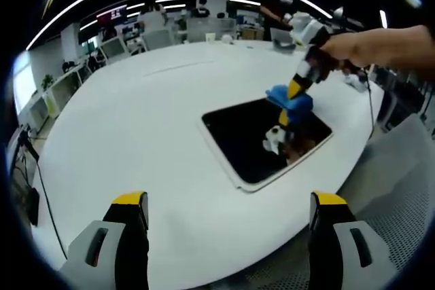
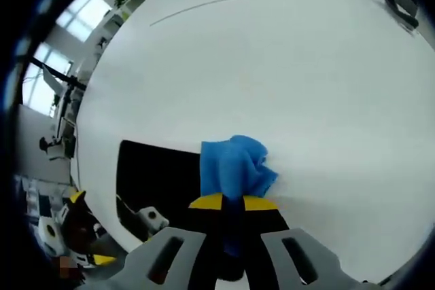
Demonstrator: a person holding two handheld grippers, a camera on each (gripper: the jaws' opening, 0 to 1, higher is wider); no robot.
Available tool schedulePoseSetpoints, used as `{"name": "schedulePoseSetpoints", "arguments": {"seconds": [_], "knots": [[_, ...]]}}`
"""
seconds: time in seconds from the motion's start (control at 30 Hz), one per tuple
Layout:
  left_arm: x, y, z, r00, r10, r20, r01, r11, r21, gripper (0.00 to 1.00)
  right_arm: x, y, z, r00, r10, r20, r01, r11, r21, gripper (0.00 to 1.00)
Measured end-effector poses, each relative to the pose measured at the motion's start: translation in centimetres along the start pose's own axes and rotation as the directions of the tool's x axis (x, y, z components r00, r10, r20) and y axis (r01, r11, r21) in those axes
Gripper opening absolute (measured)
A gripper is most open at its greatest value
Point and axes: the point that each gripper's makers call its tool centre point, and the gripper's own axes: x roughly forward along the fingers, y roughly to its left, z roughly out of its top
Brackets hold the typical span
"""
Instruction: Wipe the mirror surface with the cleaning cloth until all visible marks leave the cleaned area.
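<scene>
Two grippers are recorded over a broad white table [image 1: 136, 140]. Right gripper [image 2: 233, 203]: jaws closed on a bunched blue cleaning cloth [image 2: 234, 166], which projects forward of the yellow tips; in the left gripper view the same gripper [image 1: 293, 93] is held by a person's hand [image 1: 346, 49] and is angled down, with the cloth [image 1: 289, 100] pressed at the far edge of the mirror [image 1: 251, 140]. Left gripper [image 1: 228, 202]: jaws spread wide with nothing between them, held above the table's near side, well apart from the mirror. Mirror: a dark rectangular pane in a pale frame, laid flat near the table's rounded edge, with the right gripper reflected in it; in the right gripper view the mirror [image 2: 156, 181] is seen left of the cloth, the cloth lying over its border onto the white surface. Bare white tabletop is seen on the far and left sides of the mirror; the table's edge runs close along its near-right side. Office desks [image 1: 156, 28] are seen in the background.
</scene>
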Motion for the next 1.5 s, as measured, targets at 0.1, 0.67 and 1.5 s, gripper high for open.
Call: {"name": "schedulePoseSetpoints", "arguments": {"seconds": [0.1,0.67,1.5], "knots": [[0.0,0.0,0.0,1.000,-0.001,-0.001,0.001,1.000,0.002,0.99,0.2,0.3,0.2,1.000,0.002,0.000,-0.002,1.000,0.000,0.03],[0.1,-0.3,0.0,1.000,-0.016,-0.001,0.016,1.000,0.013,0.99,0.9,2.7,0.7,1.000,0.000,-0.009,0.000,1.000,-0.024,0.03],[0.0,-0.4,0.3,1.000,-0.022,0.015,0.022,1.000,0.013,0.99,2.3,7.1,1.6,0.999,0.026,-0.028,-0.028,0.997,-0.066,0.03]]}}
